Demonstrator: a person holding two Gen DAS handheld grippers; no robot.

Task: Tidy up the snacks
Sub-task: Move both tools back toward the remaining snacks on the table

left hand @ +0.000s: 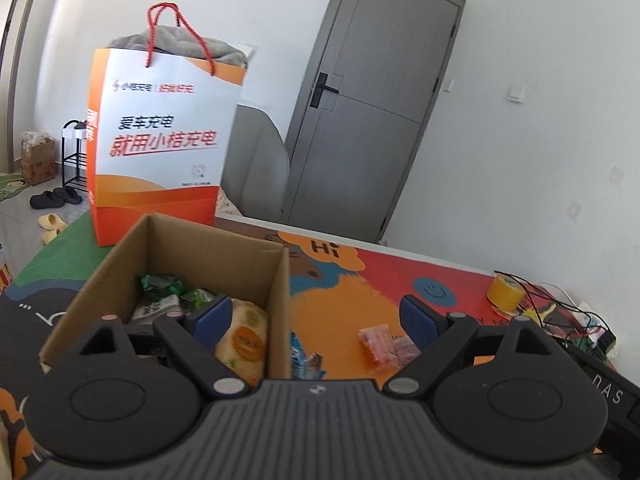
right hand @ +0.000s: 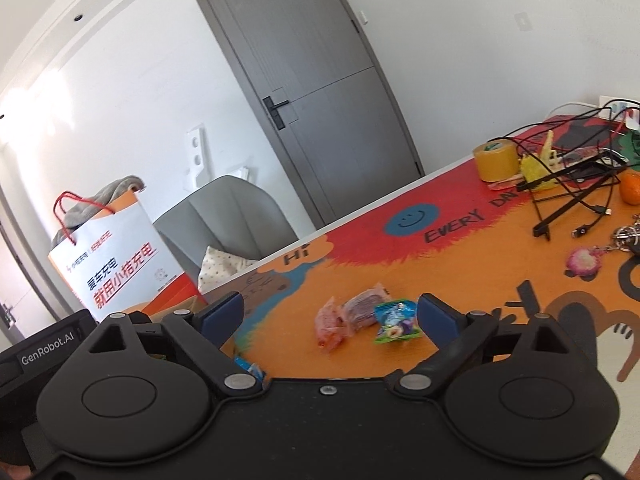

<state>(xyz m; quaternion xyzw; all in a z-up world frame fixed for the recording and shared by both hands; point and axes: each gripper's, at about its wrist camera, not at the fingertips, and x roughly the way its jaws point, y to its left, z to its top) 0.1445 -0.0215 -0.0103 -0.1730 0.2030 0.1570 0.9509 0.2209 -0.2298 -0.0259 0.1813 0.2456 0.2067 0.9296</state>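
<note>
Both my left tongs (left hand: 316, 316) and right tongs (right hand: 330, 312) gape empty; three snack packets (right hand: 366, 318) lie just beyond my right tongs.

Open left claw (left hand: 316, 312) straddles cardboard box (left hand: 276, 280) wall; snacks (left hand: 242, 340) inside.

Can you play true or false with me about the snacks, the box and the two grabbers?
1. The cardboard box already has snacks inside. True.
2. The right gripper is squeezing the green snack packet. False: its jaws are open and empty; the packet lies on the table mat.
3. The left gripper is open. True.
4. The roll of yellow tape is inside the box. False: it stands on the mat near the cables.
5. The grey door is wide open. False: it is closed.
</note>
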